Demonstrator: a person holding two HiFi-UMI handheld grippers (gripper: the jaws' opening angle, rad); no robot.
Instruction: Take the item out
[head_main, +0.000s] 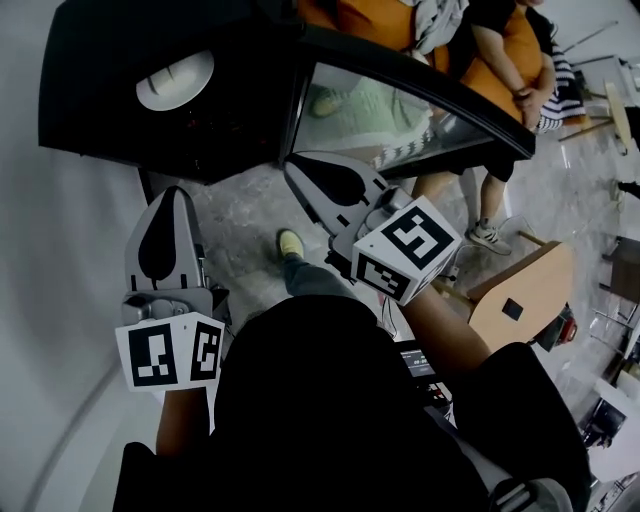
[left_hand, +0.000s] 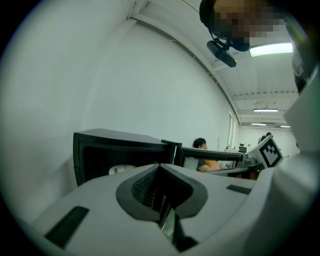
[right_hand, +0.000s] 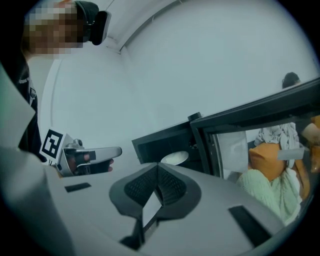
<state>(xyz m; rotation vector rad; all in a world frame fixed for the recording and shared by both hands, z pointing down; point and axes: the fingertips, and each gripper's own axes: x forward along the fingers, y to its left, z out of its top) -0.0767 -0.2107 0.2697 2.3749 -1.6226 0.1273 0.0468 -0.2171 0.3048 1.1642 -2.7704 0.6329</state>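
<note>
A black oven-like box (head_main: 120, 110) stands open, its glass door (head_main: 400, 110) swung out to the right. Inside lies a white plate (head_main: 175, 80), which also shows in the left gripper view as the plate (left_hand: 120, 170) and in the right gripper view as the plate (right_hand: 175, 158). My left gripper (head_main: 176, 195) hangs just in front of the box, shut and empty, its jaws (left_hand: 160, 167) meeting at the tip. My right gripper (head_main: 296, 166) points at the door's hinge side, shut with nothing held, and its jaws (right_hand: 157, 167) are pressed together. Neither gripper touches the plate.
People in orange clothes (head_main: 500, 60) sit behind the open door. A wooden chair (head_main: 525, 295) stands at the right on the grey floor. A pale wall (head_main: 40, 250) runs along the left. My own shoe (head_main: 290, 243) shows between the grippers.
</note>
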